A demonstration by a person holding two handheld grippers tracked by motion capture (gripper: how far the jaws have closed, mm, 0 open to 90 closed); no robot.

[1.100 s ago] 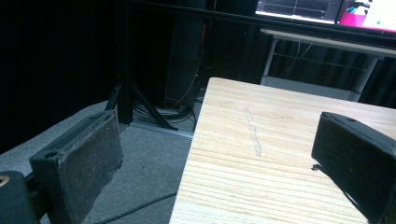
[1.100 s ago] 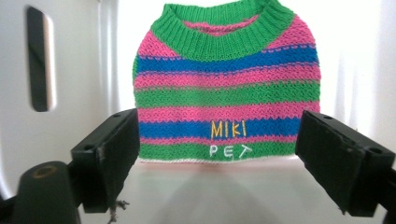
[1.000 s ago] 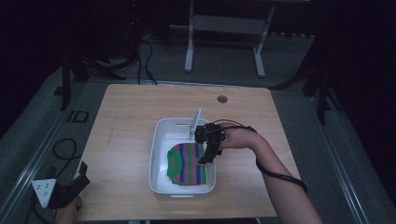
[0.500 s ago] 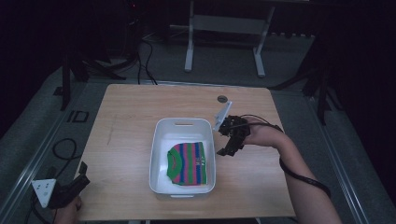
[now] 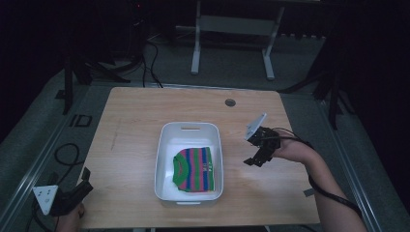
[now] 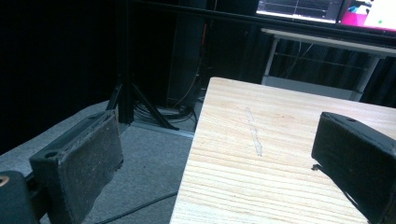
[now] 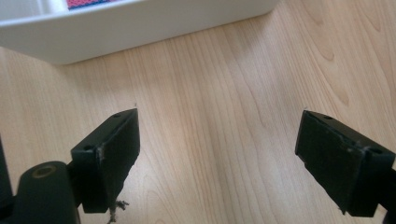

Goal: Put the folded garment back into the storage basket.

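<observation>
A folded sweater (image 5: 193, 168) with green, pink and blue stripes lies inside a white bin (image 5: 189, 129) at the table's middle. My right gripper (image 5: 255, 161) hovers just right of the bin over bare wood, open with nothing between its jaws. In the right gripper view (image 7: 217, 158) the bin's white wall (image 7: 130, 23) runs along the top edge. My left gripper (image 5: 83, 181) sits off the table's front left corner, held by a hand, also open. The left gripper view (image 6: 215, 158) looks along the table's left edge, jaws wide apart.
The wooden table (image 5: 135, 121) has a small round grommet (image 5: 230, 102) near its back edge. Cables (image 5: 63, 154) lie on the grey floor at the left. A white metal stand (image 5: 232, 29) rises behind the table.
My right gripper has pulled out of the bin and moved right, then a little toward the front, leaving the sweater lying in the bin. The left gripper has stayed put.
</observation>
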